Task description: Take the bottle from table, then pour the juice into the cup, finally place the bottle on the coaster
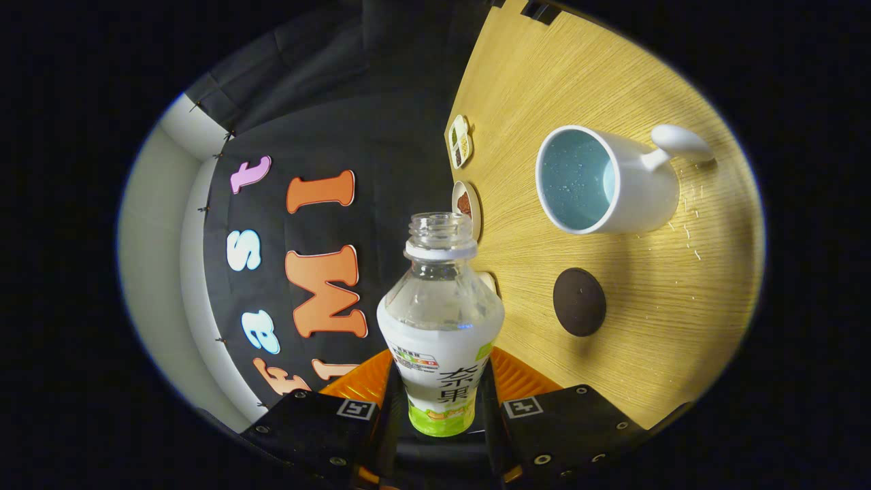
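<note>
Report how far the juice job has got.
Done: the bottle is off the table, gripped between both fingers of the gripper, cap off. In hand: the view is rolled sideways, so the bottle seems to be tilting, though its mouth is not over the cup; whether juice has gone in, I cannot tell. Left: setting the bottle on the dark round coaster, which lies bare.

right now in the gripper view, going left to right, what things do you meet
bottle held between the tool fingers, uncapped → dark round coaster on the wooden table → white cup, its handle farthest right
</note>
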The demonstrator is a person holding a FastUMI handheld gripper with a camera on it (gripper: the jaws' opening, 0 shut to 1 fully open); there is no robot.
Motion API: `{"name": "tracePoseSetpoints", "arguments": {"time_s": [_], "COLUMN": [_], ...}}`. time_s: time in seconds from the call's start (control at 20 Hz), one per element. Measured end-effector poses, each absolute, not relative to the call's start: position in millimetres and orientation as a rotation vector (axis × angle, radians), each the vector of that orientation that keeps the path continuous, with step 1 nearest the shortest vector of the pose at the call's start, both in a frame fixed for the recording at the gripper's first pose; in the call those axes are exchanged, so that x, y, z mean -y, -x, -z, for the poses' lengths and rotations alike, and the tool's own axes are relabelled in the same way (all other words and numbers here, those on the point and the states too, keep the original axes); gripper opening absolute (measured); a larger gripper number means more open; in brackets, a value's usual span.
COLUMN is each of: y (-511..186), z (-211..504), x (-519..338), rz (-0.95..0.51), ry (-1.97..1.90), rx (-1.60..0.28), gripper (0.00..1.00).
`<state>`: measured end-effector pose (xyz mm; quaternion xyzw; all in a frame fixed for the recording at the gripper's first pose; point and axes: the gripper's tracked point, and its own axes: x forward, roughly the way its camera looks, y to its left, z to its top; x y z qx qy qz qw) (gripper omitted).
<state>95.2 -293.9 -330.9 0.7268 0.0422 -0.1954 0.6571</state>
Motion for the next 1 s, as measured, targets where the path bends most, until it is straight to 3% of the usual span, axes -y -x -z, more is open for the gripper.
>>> {"name": "tracePoseSetpoints", "arguments": {"time_s": [1.0], "y": [-99.9], "z": [325.5], "x": [297.1], "rz": [0.439], "ry": [-1.77], "rx": [-0.071], "gripper": [0.54]}}
